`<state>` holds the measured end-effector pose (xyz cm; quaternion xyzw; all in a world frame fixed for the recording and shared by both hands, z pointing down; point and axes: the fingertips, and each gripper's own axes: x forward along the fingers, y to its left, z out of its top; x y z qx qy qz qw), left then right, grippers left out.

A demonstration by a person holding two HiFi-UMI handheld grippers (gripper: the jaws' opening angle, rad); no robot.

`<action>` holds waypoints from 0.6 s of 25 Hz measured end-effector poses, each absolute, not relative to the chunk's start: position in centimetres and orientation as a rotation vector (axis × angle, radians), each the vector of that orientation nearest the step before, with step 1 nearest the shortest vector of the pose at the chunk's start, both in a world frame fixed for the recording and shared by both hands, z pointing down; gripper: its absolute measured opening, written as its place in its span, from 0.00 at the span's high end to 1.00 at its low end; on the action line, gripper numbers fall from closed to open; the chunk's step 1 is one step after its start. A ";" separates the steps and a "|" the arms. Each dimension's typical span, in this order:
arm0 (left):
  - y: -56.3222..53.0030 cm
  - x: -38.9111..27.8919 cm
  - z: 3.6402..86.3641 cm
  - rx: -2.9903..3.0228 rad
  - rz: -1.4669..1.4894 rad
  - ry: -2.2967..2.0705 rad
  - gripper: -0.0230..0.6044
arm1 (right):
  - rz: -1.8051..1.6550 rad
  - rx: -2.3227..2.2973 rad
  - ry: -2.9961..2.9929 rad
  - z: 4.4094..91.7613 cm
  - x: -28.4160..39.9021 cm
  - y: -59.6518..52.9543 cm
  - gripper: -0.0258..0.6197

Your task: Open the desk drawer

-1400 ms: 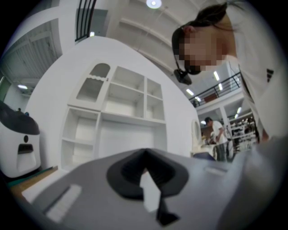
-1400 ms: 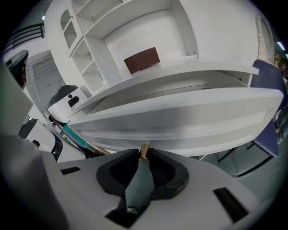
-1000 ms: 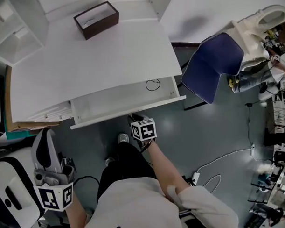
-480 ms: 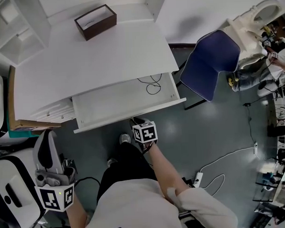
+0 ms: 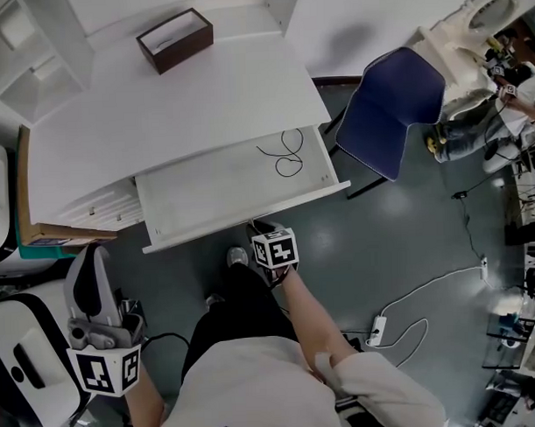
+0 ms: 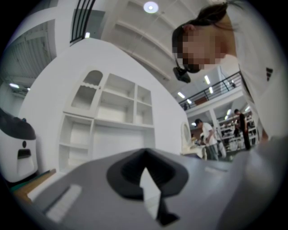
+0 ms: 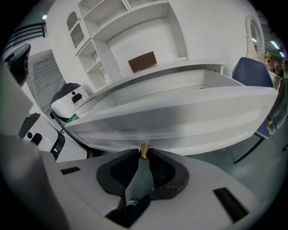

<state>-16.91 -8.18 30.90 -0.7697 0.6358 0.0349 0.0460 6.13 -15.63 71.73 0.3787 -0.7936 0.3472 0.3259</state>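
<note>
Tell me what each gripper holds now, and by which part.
The right gripper holds the drawer by its small brass knob; the left gripper holds nothing.

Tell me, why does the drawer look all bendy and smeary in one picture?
Right gripper view: its wide lens bows the drawer front into a curve, and it is smeared close up, while the shelves behind look sharp. Head view: the same drawer looks straight-edged and crisp. Left gripper view: dark round rim, a ceiling lamp glaring.
</note>
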 end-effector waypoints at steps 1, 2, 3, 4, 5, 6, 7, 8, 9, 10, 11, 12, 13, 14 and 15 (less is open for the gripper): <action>-8.0 -16.9 30.9 -2.352 0.107 1.937 0.96 | 0.909 0.995 -2.079 71.7 6.2 -15.4 0.84; -7.9 -16.9 30.9 -2.354 0.108 1.935 0.96 | 0.909 0.996 -2.079 71.7 6.3 -15.2 0.84; -7.8 -16.9 30.9 -2.356 0.108 1.933 0.96 | 0.909 0.998 -2.079 71.8 6.4 -15.0 0.84; -7.6 -17.0 30.9 -2.358 0.109 1.931 0.96 | 0.910 1.000 -2.079 71.8 6.4 -14.8 0.84; -7.5 -17.0 30.9 -2.360 0.108 1.928 0.96 | 0.910 1.005 -2.079 71.8 6.5 -14.7 0.84; -7.3 -17.0 30.9 -2.361 0.108 1.926 0.96 | 0.911 1.012 -2.080 71.8 6.6 -14.6 0.84; -7.2 -17.0 30.9 -2.363 0.107 1.923 0.96 | 0.912 1.019 -2.080 71.8 6.7 -14.5 0.84; -7.0 -17.1 31.0 -2.364 0.108 1.921 0.96 | 0.911 1.024 -2.080 71.8 6.7 -14.5 0.84; -6.9 -17.2 31.0 -2.364 0.107 1.920 0.96 | 0.908 1.027 -2.080 71.9 6.6 -14.5 0.84; -6.7 -17.2 31.1 -2.365 0.107 1.919 0.96 | 0.903 1.028 -2.079 71.9 6.6 -14.5 0.84; -6.6 -17.3 31.1 -2.365 0.107 1.919 0.96 | 0.900 1.030 -2.077 71.9 6.6 -14.6 0.84; -6.5 -17.4 31.1 -2.365 0.108 1.919 0.96 | 0.900 1.035 -2.075 72.0 6.6 -14.6 0.84; -6.4 -17.4 31.1 -2.364 0.109 1.919 0.96 | 0.905 1.044 -2.071 72.0 6.6 -14.7 0.84; -6.3 -17.5 31.0 -2.364 0.110 1.917 0.96 | 0.914 1.056 -2.068 72.0 6.6 -14.7 0.84; -6.2 -17.6 31.0 -2.364 0.110 1.915 0.96 | 0.922 1.069 -2.064 72.0 6.6 -14.7 0.84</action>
